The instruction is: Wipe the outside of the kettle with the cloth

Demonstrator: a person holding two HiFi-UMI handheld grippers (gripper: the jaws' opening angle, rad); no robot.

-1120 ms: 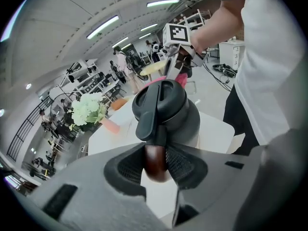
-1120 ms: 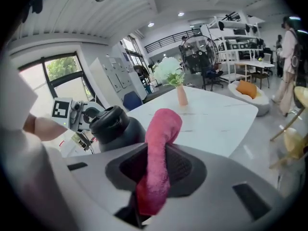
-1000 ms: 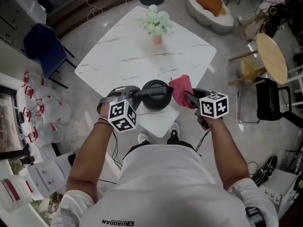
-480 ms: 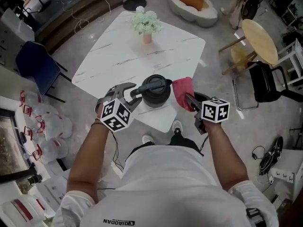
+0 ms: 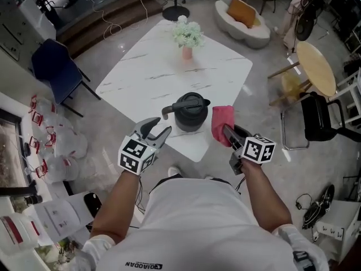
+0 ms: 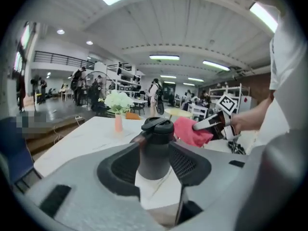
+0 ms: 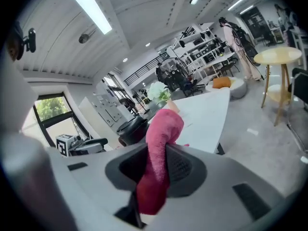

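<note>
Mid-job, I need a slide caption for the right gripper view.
Right claw clamped on the pink cloth, with the dark kettle standing on the white table beyond.

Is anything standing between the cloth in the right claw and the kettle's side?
Nothing visible. The cloth, pinched in the right claw, hangs just right of the kettle, with only an open gap over the table between them.

The dark grey kettle (image 5: 189,113) stands upright, lid on, near the closest corner of the white marble table (image 5: 163,66); the pink cloth (image 5: 221,123) hangs bunched just beside it, pinched in the right gripper (image 5: 228,133).
</note>
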